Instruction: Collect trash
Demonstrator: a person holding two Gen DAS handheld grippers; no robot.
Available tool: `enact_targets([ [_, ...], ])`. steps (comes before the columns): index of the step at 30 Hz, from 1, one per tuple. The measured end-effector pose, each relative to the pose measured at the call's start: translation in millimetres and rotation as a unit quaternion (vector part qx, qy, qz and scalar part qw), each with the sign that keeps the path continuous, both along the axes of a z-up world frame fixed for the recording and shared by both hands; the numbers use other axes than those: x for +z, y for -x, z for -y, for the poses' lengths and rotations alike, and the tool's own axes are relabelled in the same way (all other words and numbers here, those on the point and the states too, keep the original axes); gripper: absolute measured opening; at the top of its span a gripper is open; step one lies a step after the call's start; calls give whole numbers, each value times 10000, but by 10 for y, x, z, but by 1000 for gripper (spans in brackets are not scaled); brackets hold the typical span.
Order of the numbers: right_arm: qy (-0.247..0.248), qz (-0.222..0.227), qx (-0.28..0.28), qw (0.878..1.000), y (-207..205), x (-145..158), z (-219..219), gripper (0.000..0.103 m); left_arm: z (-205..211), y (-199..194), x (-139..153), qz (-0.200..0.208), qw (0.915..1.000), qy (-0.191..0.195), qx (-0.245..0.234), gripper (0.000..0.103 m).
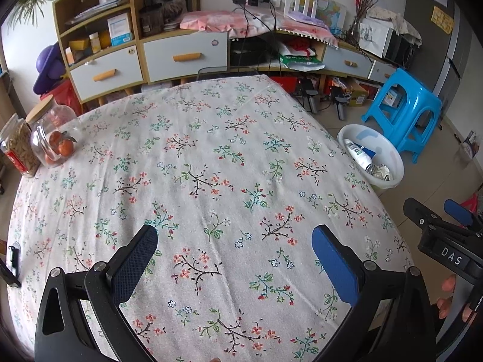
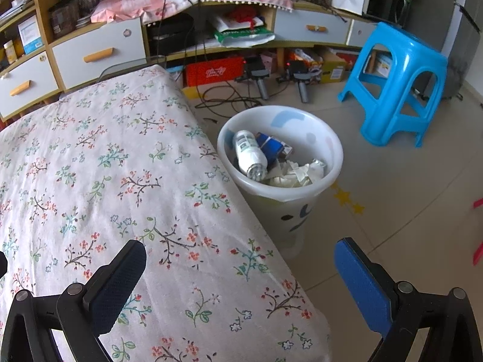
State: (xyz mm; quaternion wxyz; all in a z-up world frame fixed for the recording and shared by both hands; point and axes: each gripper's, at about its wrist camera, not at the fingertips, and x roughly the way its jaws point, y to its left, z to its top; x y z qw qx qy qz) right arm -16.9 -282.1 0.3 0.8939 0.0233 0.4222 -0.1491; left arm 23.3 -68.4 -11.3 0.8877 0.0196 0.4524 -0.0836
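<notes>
Left gripper [image 1: 234, 241]: my jaws stand wide apart and hold nothing; they hang over the near part of the worktop [image 1: 196, 150], which is covered by a floral cloth.
Right gripper [image 2: 240, 259]: my jaws are also spread wide and hold nothing; one finger is over the worktop's right edge, the other over the floor [image 2: 407, 181]. From the left wrist view this gripper [image 1: 446, 229] shows at the far right, beyond the worktop's edge.
Trash bin [image 2: 302, 211]: white, upright on the floor, just beside the right edge of the worktop.
Trash: inside the bin lie a white bottle [image 2: 249, 154] tilted on its side, a dark blue carton [image 2: 273, 146] touching it, and crumpled white paper [image 2: 294, 173] next to both.
Jars: two glass jars sit at the worktop's far left corner, one with oranges [image 1: 54, 135] under a wooden lid, one with pale snacks [image 1: 18, 147], touching or nearly so.
Phone-like dark object [image 1: 13, 261]: at the left edge of the worktop; I cannot tell what it is.
Blue stool [image 2: 398, 84]: on the floor beyond the bin, well apart from the worktop.
</notes>
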Motion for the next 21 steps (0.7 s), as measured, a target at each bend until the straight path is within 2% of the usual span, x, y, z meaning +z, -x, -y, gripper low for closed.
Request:
enact_targets([
  [21, -26, 8, -19, 10000, -13, 15, 1, 102, -17, 11, 0, -31, 9998, 175, 1, 103],
])
